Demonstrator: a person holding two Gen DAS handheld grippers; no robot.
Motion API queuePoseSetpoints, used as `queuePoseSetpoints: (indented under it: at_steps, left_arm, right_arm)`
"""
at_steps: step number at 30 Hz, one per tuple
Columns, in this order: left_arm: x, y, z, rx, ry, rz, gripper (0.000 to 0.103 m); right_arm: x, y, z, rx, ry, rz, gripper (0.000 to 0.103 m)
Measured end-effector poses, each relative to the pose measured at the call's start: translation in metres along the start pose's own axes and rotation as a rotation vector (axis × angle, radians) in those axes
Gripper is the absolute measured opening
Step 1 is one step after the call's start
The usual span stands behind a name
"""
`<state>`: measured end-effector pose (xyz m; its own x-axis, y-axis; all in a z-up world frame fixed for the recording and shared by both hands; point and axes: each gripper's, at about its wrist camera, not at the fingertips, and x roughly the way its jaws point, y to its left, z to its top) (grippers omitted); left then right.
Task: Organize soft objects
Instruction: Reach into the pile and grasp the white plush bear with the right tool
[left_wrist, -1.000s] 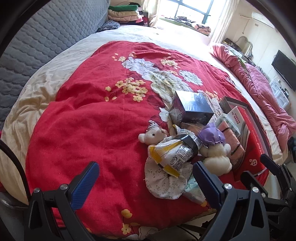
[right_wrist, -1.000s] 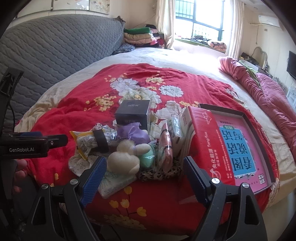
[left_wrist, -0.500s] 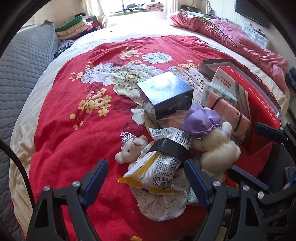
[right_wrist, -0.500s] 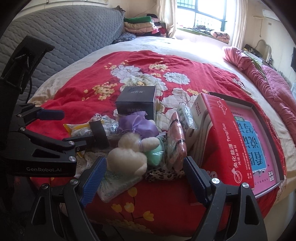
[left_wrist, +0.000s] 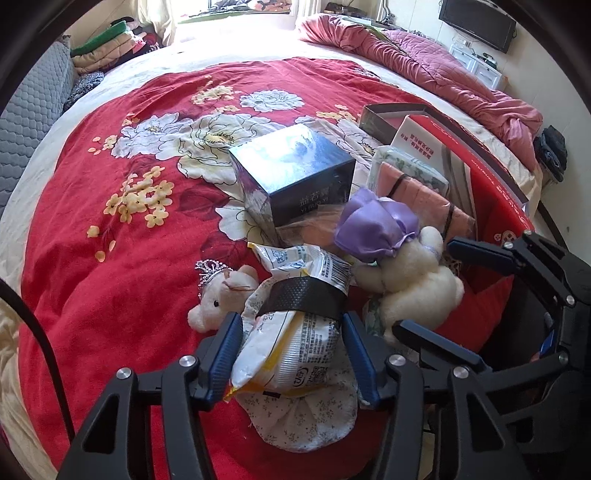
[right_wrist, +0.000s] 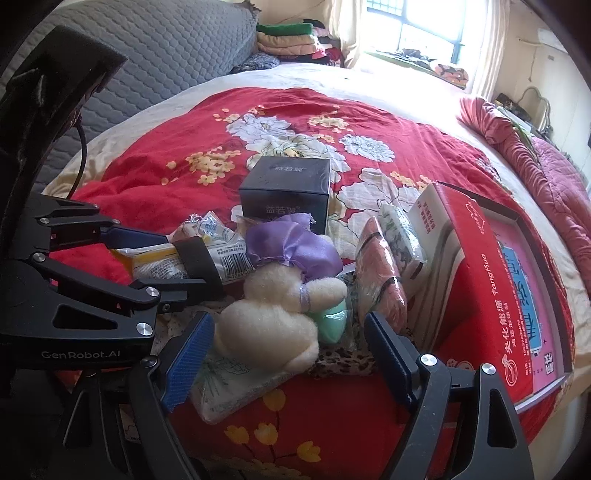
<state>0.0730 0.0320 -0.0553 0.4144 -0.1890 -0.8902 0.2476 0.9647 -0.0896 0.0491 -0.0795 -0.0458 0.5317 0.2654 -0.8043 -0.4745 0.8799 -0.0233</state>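
Bed (left_wrist: 110, 295); left gripper (left_wrist: 291, 347) pitched down astride packet (left_wrist: 295, 354).

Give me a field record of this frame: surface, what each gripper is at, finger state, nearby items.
surface: red floral quilt on a bed
left gripper: straddles snack packet with black band; jaws have just been closing, pad contact unclear
right gripper: open around cream plush bear; jaws have just been closing slightly, fingers clear of it
bear detail: purple cloth on top
beside packet: small crowned bear
behind: dark box
right side: red book box
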Motion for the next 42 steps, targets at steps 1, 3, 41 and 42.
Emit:
queuePoseSetpoints:
  at_steps: [1, 3, 41, 42]
  left_arm:
    - [0.0, 0.001, 0.0, -0.008, -0.002, -0.007, 0.054]
    - [0.001, 0.003, -0.001, -0.028, -0.007, -0.02, 0.052]
    - [-0.077, -0.046, 0.048, -0.182, -0.238, 0.014, 0.012]
    - [-0.064, -0.049, 0.051, -0.166, -0.21, 0.02, 0.011]
  right_arm:
    - [0.002, 0.0, 0.0, 0.003, 0.004, 0.02, 0.069]
    - [0.006, 0.0, -0.002, 0.007, 0.019, 0.057, 0.054]
    - [-0.109, -0.093, -0.002, 0.144, -0.309, -0.001, 0.046]
    - [-0.106, -0.1, -0.002, 0.167, -0.3, 0.0, 0.046]
